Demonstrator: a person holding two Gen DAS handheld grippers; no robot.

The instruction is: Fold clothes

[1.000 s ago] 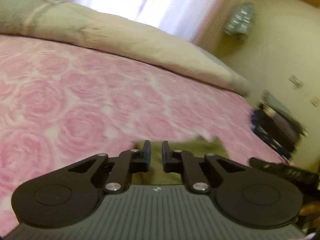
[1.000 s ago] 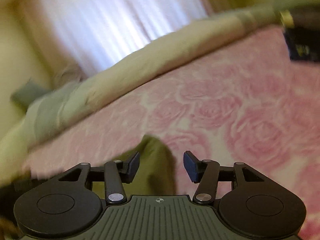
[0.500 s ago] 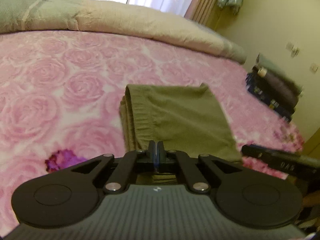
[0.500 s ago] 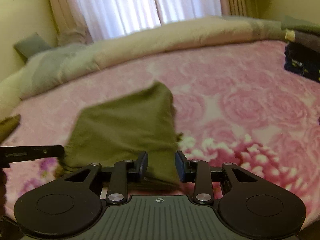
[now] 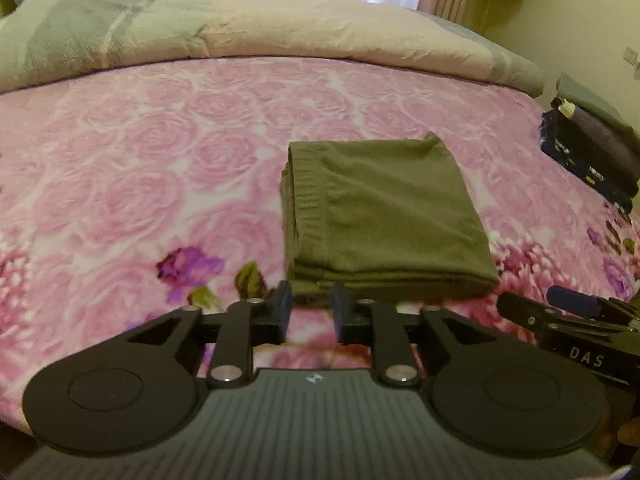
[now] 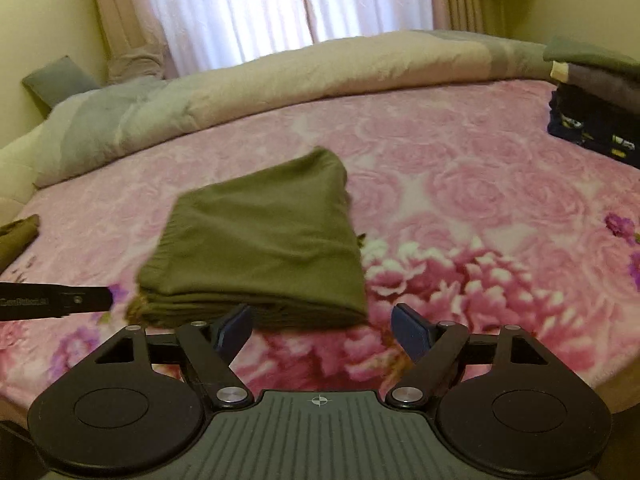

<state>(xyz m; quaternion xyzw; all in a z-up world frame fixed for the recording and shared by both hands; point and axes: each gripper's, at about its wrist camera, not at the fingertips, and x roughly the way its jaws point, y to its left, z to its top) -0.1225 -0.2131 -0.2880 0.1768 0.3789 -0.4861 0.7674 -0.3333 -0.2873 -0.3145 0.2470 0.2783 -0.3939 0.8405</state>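
An olive green garment [image 5: 384, 216] lies folded in a flat rectangle on the pink rose blanket [image 5: 120, 180]. My left gripper [image 5: 311, 306] sits just short of the garment's near edge. Its jaws are opening with a narrow gap, and nothing is between them. In the right wrist view the same garment [image 6: 260, 240] lies ahead and slightly left. My right gripper [image 6: 324, 330] is opening wide just before its near edge, holding nothing. One of the right gripper's fingers [image 5: 528, 314] shows at the lower right of the left wrist view.
A stack of dark folded clothes [image 6: 592, 100] stands at the bed's right side. A beige and grey duvet [image 5: 280, 32] runs along the far edge below the curtained window. Another olive piece [image 6: 16, 236] lies at the far left.
Both grippers have drawn back from the olive garment, which now lies folded on the bed. The left jaws went from shut to slightly apart and the right jaws spread wide.
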